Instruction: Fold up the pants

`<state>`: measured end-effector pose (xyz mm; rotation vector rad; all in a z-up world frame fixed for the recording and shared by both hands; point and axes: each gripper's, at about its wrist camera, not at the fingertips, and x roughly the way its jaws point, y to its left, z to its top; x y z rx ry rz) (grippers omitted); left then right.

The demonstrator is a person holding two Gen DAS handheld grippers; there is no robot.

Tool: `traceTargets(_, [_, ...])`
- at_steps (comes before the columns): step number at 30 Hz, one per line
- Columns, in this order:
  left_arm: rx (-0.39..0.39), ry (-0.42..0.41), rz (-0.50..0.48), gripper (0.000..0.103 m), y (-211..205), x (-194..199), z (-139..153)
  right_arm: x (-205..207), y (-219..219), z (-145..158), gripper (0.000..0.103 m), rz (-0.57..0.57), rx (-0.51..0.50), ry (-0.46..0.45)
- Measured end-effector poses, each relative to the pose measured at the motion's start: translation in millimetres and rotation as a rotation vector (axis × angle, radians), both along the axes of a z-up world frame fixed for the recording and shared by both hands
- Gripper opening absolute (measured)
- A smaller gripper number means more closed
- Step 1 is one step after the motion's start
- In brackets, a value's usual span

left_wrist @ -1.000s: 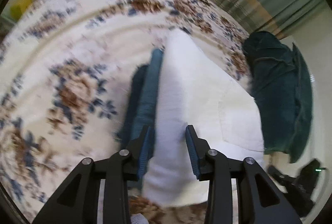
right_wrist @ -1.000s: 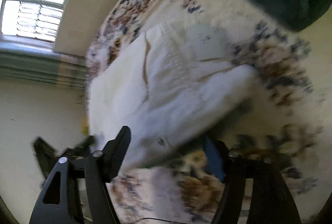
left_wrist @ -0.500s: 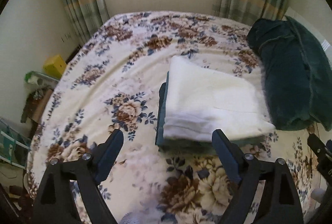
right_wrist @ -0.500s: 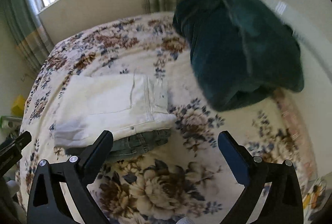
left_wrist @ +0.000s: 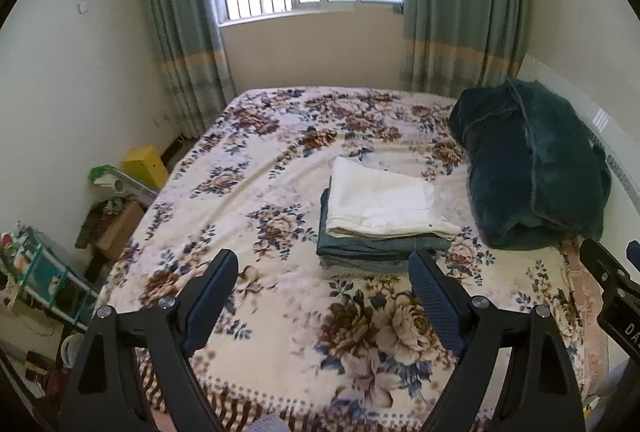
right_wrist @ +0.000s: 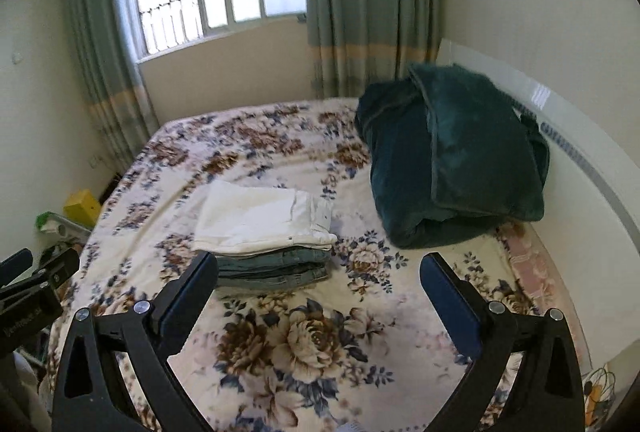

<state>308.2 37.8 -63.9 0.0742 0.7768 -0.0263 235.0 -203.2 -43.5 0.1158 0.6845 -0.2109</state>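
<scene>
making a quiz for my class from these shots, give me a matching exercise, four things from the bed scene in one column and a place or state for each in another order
Things:
1. white pants
2. green-grey pants
3. dark green blanket
4. yellow box

Places or states:
A. on the floor left of the bed
B. folded, bottom of the stack
C. bundled against the headboard side
D. folded, top of the stack

Pairs: 1-D, 2-B, 3-C, 4-A

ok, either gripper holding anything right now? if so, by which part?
Nothing held. Left gripper and right gripper both open and empty; white pants lie folded on the stack.
</scene>
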Motion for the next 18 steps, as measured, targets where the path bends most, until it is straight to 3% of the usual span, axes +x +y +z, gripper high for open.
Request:
traceTargets(8, [-0.002,-0.068,0.016,0.087,15,-81,52,-98,26,62,0.103,0.057,-0.005,-0.069])
traceTargets(18, [-0.012,-0.094,0.008,0.087,32,-128,70,-165,55,103,0.103,0.058,-0.033,-0.111])
